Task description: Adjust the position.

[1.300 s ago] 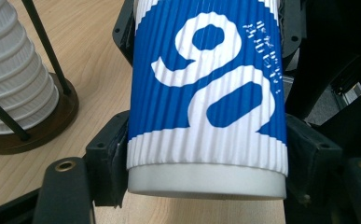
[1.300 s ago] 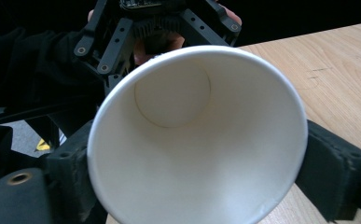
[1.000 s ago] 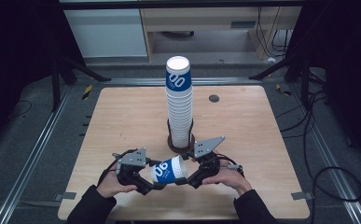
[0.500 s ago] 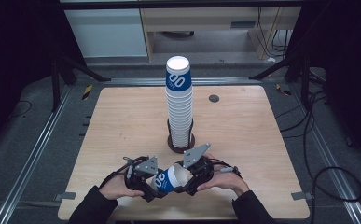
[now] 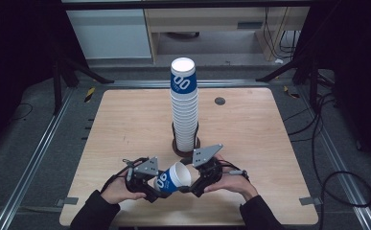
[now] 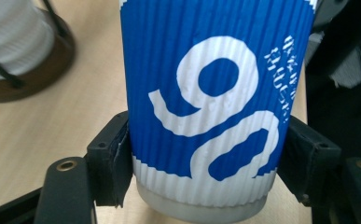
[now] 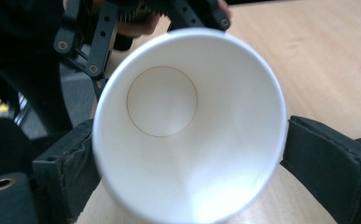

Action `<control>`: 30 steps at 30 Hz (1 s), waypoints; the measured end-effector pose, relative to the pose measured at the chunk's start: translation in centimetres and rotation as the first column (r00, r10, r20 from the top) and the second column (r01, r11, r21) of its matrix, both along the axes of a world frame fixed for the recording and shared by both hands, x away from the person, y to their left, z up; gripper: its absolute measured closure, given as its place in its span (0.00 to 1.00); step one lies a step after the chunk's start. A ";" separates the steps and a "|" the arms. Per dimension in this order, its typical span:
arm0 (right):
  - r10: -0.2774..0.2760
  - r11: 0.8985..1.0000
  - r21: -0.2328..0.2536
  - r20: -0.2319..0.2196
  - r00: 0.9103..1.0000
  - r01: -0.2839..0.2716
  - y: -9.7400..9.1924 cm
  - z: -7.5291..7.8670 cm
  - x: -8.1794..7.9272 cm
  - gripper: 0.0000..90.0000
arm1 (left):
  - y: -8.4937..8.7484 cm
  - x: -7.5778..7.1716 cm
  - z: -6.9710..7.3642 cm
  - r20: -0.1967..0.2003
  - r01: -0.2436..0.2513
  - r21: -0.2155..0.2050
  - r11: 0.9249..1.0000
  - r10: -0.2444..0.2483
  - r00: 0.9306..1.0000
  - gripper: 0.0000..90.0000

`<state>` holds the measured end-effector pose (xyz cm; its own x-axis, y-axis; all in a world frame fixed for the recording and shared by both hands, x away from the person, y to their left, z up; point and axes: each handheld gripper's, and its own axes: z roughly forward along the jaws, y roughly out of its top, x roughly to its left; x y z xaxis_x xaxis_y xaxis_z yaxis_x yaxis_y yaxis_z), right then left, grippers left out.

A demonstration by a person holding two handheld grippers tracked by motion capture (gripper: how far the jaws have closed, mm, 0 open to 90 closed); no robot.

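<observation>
A blue ribbed paper cup (image 5: 171,178) with white numerals lies tilted between my two grippers near the table's front edge, its mouth toward the right one. My left gripper (image 5: 156,188) is shut on the cup's lower end; its pads (image 6: 115,163) press the sides of the cup (image 6: 215,93). My right gripper (image 5: 191,179) faces the white inside of the cup (image 7: 187,126). Its jaws have just been opening and now stand wide on either side of the rim, which looks round and unsqueezed. The right gripper (image 7: 187,177) is open.
A tall stack of the same cups (image 5: 184,110) stands in a dark round holder (image 5: 176,146) at the middle of the wooden table (image 5: 260,139), just behind the grippers. A small black disc (image 5: 219,101) lies at the back right. Metal rails and cables run beside the table.
The two hands have drawn slightly closer around the cup, and the cup's mouth now points more up and toward the right gripper. The stack has not moved.
</observation>
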<state>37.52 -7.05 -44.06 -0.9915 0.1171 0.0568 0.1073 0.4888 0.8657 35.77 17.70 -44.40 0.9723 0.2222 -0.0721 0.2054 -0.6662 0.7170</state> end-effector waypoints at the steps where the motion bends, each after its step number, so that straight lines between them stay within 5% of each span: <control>1: -0.008 1.000 0.018 0.000 1.000 0.008 -0.3 0.2 0.1 0.08 | 0.0 0.0 0.0 0.000 0.000 0.000 1.000 0.000 1.000 0.31; 5: -0.051 0.997 0.065 -0.001 0.999 0.051 -1.0 0.7 0.4 0.08 | 0.9 0.4 0.4 0.007 -0.048 -0.069 0.996 0.049 0.999 0.31; 9: -0.116 0.985 0.128 -0.019 0.993 0.118 -1.9 1.0 0.9 0.08 | 1.5 0.5 0.9 0.013 -0.084 -0.148 0.985 0.087 0.996 0.31; 15: -0.120 0.976 0.175 -0.051 0.991 0.127 -1.8 0.9 1.0 0.09 | 1.6 0.3 1.4 0.031 -0.111 -0.225 0.968 0.121 0.992 0.31; 30: -0.063 0.966 0.244 -0.115 0.991 0.090 -0.5 0.6 0.7 0.13 | 0.3 -0.2 1.0 0.043 -0.097 -0.229 0.969 0.109 0.993 0.31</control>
<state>38.22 -7.54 -43.46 -0.9670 0.1616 0.1969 0.2329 0.2473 0.9405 35.54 17.97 -43.37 0.9490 0.3053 -0.0791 0.2205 -0.4630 0.8585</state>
